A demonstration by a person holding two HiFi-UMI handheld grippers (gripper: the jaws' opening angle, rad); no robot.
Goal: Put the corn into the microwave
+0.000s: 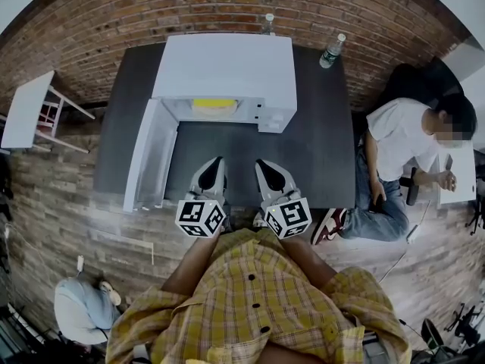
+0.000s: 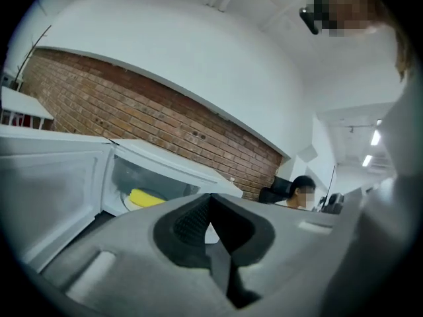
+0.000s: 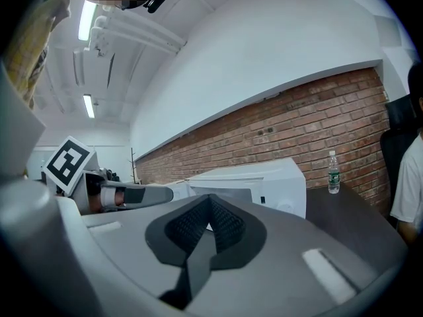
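The yellow corn (image 1: 214,104) lies inside the white microwave (image 1: 224,67) on the dark table (image 1: 318,150). The microwave door (image 1: 148,156) hangs open to the left. In the left gripper view the corn (image 2: 147,197) shows through the opening, past the door (image 2: 46,177). My left gripper (image 1: 216,160) and right gripper (image 1: 260,163) hover side by side over the table's front part, well short of the microwave. Both are shut with nothing between their pads, as seen at the left gripper (image 2: 210,197) and the right gripper (image 3: 210,198).
Two water bottles (image 1: 332,50) (image 1: 268,23) stand at the table's back by the brick wall. A seated person (image 1: 402,150) is close to the table's right side. A small white table (image 1: 23,108) stands at the far left.
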